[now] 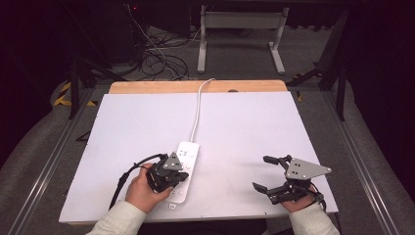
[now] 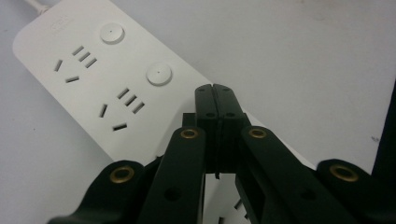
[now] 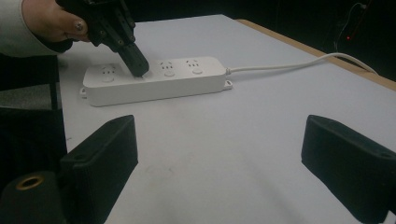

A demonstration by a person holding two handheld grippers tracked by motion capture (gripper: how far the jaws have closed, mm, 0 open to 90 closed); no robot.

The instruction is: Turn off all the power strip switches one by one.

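We press left gripper [image 2: 215,88], jaws closed, empty, on power strip [image 1: 184,169], likely to hit switch. Right gripper [image 1: 272,175] at 4 o'clock on table [image 1: 244,127], jaws wide, empty, waiting.

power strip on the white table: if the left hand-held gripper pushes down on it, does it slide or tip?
Probably stays put: the power strip is a long, flat, rigid-looking box lying flat. A sideways shove would likely slide it on the smooth table. Its cord may drag and pivot it.
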